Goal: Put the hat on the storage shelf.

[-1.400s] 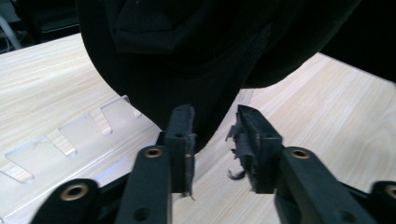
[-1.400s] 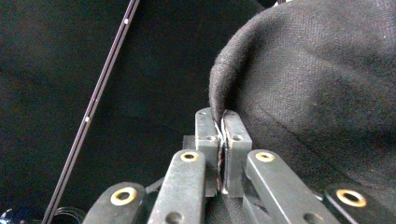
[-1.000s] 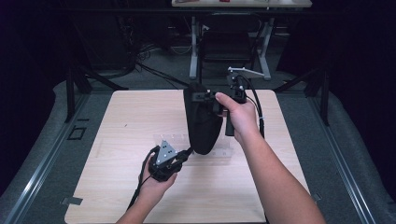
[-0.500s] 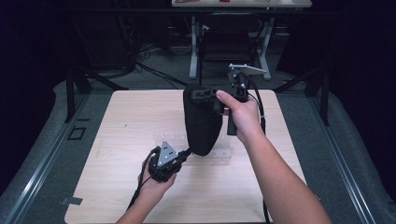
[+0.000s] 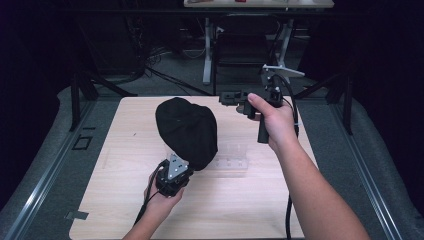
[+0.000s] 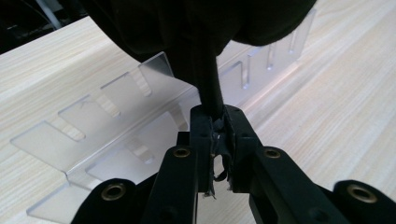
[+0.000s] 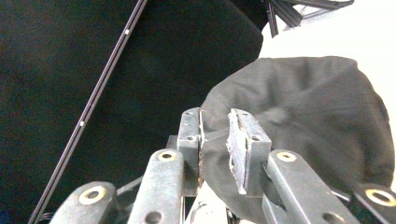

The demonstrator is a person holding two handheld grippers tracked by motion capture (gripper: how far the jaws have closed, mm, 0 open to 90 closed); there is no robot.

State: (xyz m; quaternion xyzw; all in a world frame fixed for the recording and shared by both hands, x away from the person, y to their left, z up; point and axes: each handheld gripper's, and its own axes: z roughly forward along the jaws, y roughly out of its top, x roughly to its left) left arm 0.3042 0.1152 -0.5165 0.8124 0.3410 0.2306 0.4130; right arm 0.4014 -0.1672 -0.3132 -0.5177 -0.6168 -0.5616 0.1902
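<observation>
Cap (image 5: 186,131) fabric is now billowing free as a rounded dome near the middle of the worktop (image 5: 260,210), where a moment ago it was hanging stretched between both tools. The right hand-held gripper (image 5: 229,98) has let go and drawn back toward the far right corner. By my judgement the handling is passing to the left side alone.

The left hand-held gripper (image 6: 217,140) is pinching a narrow fold of the cap's edge, its jaws closed tight on the cloth with no gap showing. The right hand-held gripper (image 7: 215,135) is standing slightly parted, holding nothing, with the cap lying beyond its tips and apart from them.

Under and just beside the cap, a clear slotted rack (image 5: 231,156) is lying flat on the worktop, running toward the right edge.
</observation>
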